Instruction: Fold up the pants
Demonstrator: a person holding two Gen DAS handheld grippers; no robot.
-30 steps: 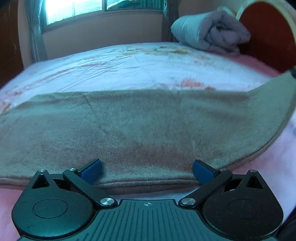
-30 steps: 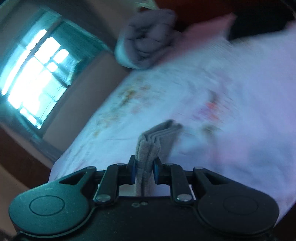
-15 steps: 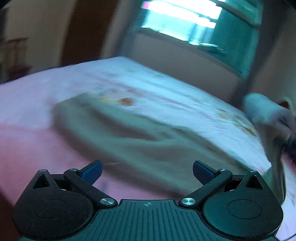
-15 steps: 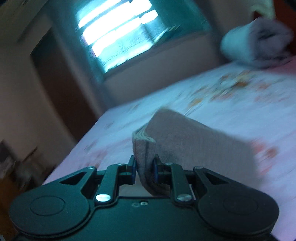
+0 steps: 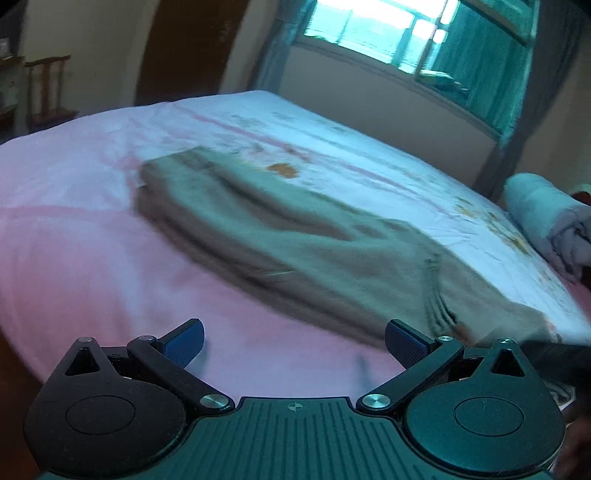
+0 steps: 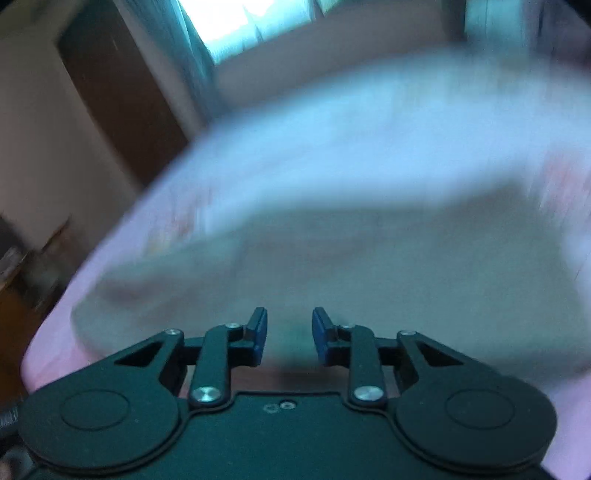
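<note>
Lying folded lengthwise across pink bed sheet (image 5: 92, 266): taupe fleece pants (image 5: 295, 240), long soft band, rumpled near one end. Left gripper (image 5: 293, 345) spread wide, empty. Right gripper (image 6: 289, 334) opening, nothing between pads, pants just ahead

Folded pants (image 5: 295, 243) on pink bed (image 5: 92, 266), left gripper (image 5: 293, 341) fingers spread wide above

Bare pink bed (image 5: 92, 266) sheet left of the folded pants (image 5: 295, 236) — open passage along the near edge. Far side of the bed toward the window (image 5: 406, 33) also clear. Rolled blanket (image 5: 546, 218) blocking the right end. Dark door (image 6: 110, 81) and furniture beyond the left edge, well apart — blurred.
</note>
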